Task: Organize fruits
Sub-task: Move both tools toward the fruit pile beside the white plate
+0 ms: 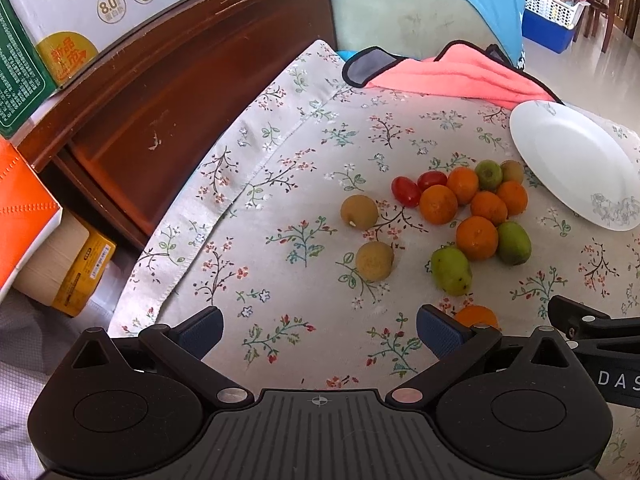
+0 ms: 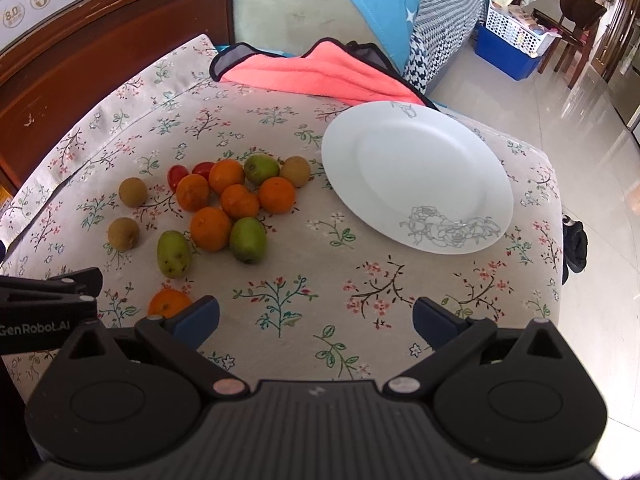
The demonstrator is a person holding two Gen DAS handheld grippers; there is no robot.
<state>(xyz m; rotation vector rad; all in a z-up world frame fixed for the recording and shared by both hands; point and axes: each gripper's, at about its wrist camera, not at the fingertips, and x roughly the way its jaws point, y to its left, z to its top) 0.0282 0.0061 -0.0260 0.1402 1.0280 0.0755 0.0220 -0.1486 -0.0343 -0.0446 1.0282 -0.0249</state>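
Nothing's been sorted yet, as far as I can tell. The white plate (image 2: pixel 416 176) sits right of centre in the right wrist view and it's completely bare, just the grey flower print near its lower rim. All the fruit is on the floral tablecloth (image 2: pixel 328 280), bunched left of the plate: a cluster of small oranges (image 2: pixel 236 200) in the middle-left of the frame, two cherry tomatoes (image 2: pixel 178 176) tucked at its upper left, green kiwi-ish fruits (image 2: pixel 248 239) around the edges, and a couple of brownish round ones (image 2: pixel 124 233) off on their own further left. One stray orange (image 2: pixel 168 303) sits lower down, just beside the right gripper's left pad (partly hidden from the other camera).

Left gripper (image 1: pixel 320 330) has its fingers spread wide at the bottom of its frame, nothing between them. Right gripper (image 2: pixel 316 318) is the same, spread and empty, over bare cloth.

So basically the whole job is left, I'd guess: every piece still needs picking up and grouping, presumably onto that plate.
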